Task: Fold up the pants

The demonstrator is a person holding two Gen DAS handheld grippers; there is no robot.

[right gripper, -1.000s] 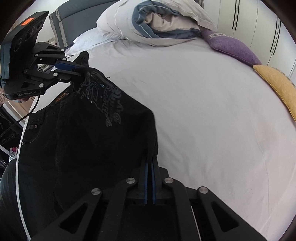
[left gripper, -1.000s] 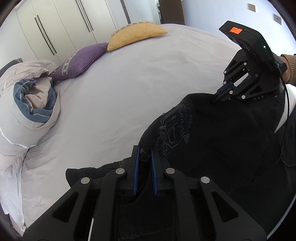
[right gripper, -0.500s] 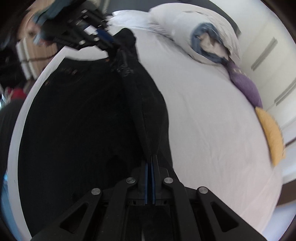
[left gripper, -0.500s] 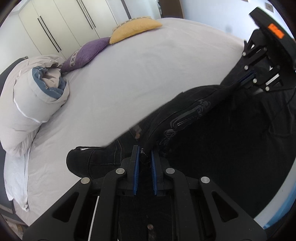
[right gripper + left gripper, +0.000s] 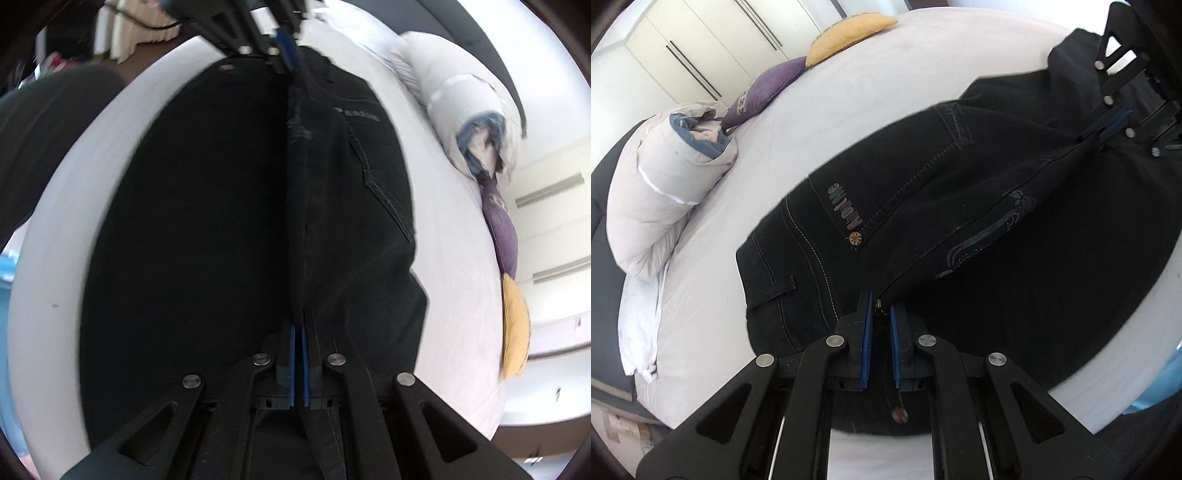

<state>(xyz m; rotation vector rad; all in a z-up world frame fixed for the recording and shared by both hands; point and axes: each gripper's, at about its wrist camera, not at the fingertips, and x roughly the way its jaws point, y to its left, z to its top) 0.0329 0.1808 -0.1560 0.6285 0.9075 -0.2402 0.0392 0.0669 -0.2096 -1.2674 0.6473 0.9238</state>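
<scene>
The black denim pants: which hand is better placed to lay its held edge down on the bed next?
Probably left: the left gripper pinches the black denim pants beside the flat waistband.

- home bedroom
- bed (image 5: 894,85) with white sheet
- rolled duvet (image 5: 661,177) at the head
- purple cushion (image 5: 764,88), yellow cushion (image 5: 849,37)
- built-in wardrobe doors (image 5: 713,48) behind

Black claw (image 5: 881,306) — blue pads (image 5: 866,343), silver screws (image 5: 834,340), angular black links
</scene>
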